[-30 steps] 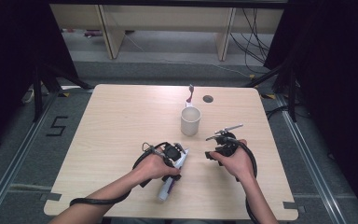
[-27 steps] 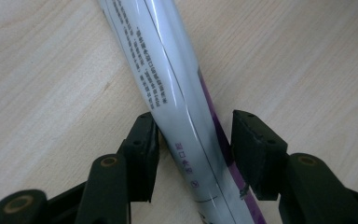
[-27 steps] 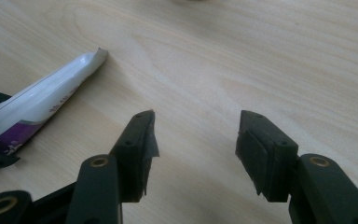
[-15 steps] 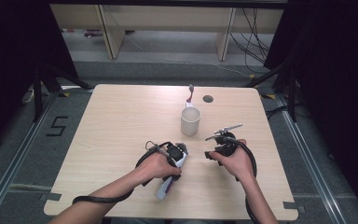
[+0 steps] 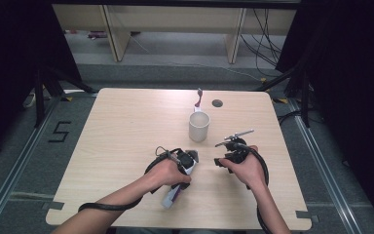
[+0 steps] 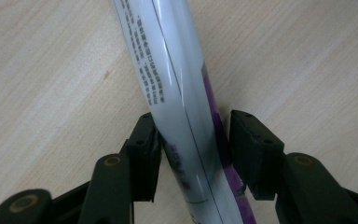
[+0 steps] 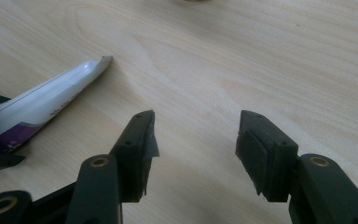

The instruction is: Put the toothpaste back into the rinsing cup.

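1. The left gripper (image 6: 193, 140) straddles a white and purple tube (image 6: 177, 93); its jaws have just been closing. The left pad touches the tube, the right stands just clear.
2. The right gripper (image 7: 196, 140) is spread, with nothing between its jaws.
3. The tube lies flat on the table (image 5: 121, 136), near the front edge.
4. A cup (image 5: 199, 126) stands farther back.

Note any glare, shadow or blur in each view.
Left gripper view: a bright glare streak runs along the glossy tube; its small print is soft. Right gripper view: the tube's tip shines, wood grain sharp, jaws slightly soft. High view: table evenly lit, surroundings dark, cup casting little shadow.
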A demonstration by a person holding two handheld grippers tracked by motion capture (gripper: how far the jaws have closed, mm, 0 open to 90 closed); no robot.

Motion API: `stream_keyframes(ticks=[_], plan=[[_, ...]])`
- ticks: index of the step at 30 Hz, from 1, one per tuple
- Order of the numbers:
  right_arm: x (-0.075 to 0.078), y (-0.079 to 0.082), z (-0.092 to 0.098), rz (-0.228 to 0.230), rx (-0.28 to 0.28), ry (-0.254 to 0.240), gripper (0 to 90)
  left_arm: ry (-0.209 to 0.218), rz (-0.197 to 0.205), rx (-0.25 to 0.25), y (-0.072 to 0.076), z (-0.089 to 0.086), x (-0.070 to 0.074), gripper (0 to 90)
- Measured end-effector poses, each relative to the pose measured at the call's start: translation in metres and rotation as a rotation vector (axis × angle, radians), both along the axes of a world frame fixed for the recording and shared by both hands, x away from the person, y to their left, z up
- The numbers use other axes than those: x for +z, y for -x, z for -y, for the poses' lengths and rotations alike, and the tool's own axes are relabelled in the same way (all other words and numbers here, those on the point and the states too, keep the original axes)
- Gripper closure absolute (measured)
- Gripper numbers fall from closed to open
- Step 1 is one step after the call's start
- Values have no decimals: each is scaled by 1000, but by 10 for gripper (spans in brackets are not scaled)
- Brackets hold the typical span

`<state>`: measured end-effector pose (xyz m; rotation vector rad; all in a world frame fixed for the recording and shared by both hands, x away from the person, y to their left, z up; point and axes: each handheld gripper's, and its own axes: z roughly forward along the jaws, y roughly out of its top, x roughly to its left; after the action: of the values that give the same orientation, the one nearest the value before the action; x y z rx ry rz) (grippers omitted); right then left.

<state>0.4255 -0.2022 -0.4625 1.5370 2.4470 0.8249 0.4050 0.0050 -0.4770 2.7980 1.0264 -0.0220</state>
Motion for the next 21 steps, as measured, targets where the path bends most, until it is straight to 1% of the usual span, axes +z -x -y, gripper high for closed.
stream_keyframes(ticks=[1,2,3,4,5,8,9,12,13,15,16,17,18,20,21], plan=[[0,0,0,-3,-2,-1,470,-2,0,3,0,0,0,540],[0,0,1,5,12,0,470,-7,-1,0,0,1,0,542],[0,0,1,8,7,2,470,-11,-2,-2,0,1,0,543],[1,1,0,-4,0,1,470,-8,-8,18,1,2,0,545],[0,0,1,5,4,2,470,-9,-6,20,2,2,0,550],[1,1,1,1,-3,-3,470,-20,7,-13,2,3,0,571],[1,1,1,2,-3,-3,470,-16,11,-17,2,4,0,586],[1,1,2,0,-3,-6,470,-22,5,-29,4,4,1,647],[0,1,2,-1,-4,-9,470,-24,1,-42,4,4,1,672],[0,1,3,3,0,-2,470,-21,3,-41,5,4,1,690],[0,2,2,-14,-14,-6,470,-22,6,-51,5,4,1,694],[0,2,2,-19,-19,-8,470,-24,6,-63,5,4,1,701],[-1,1,3,-1,-5,-11,471,-20,11,-70,5,3,1,707],[-1,1,4,3,4,-7,471,-15,14,-85,6,2,1,717],[-1,1,4,6,-3,-8,471,-14,14,-95,6,2,1,720]])
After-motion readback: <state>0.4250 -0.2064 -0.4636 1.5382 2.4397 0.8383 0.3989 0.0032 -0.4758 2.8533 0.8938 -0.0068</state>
